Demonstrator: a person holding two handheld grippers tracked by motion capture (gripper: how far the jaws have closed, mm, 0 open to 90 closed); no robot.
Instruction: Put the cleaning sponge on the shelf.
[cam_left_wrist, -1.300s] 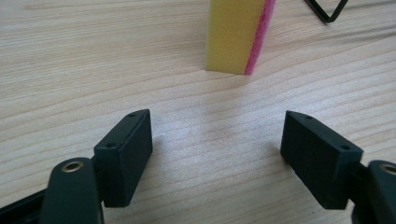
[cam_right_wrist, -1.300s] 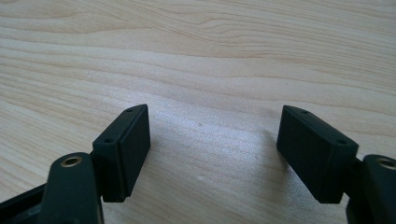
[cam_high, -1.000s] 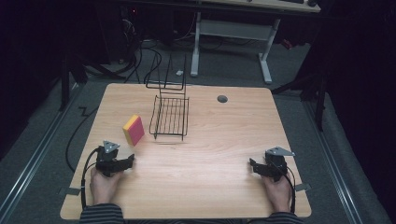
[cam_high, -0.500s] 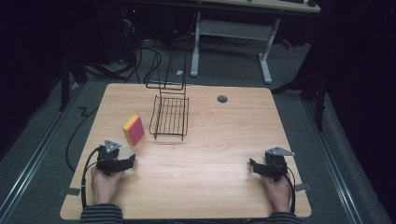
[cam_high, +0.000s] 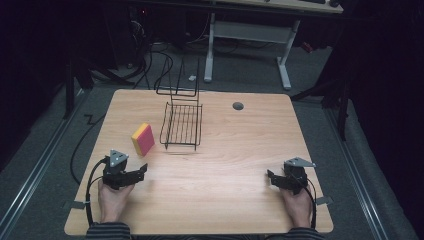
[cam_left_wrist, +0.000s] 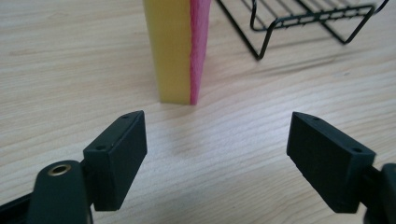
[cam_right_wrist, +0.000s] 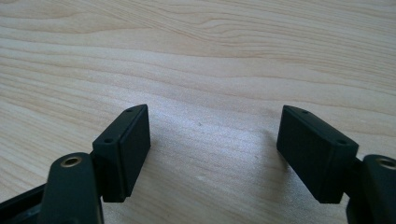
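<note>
Sponge (cam_high: 143, 139) stands on edge, centre-left, beside wire rack (cam_high: 182, 124); left gripper (cam_high: 131, 176) and right gripper (cam_high: 274, 179), lower corners, both released.

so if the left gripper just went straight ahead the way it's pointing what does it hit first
Most likely the sponge, standing on edge just ahead of the open left gripper, slightly left of centre. The wire rack sits farther back to the right.
</note>
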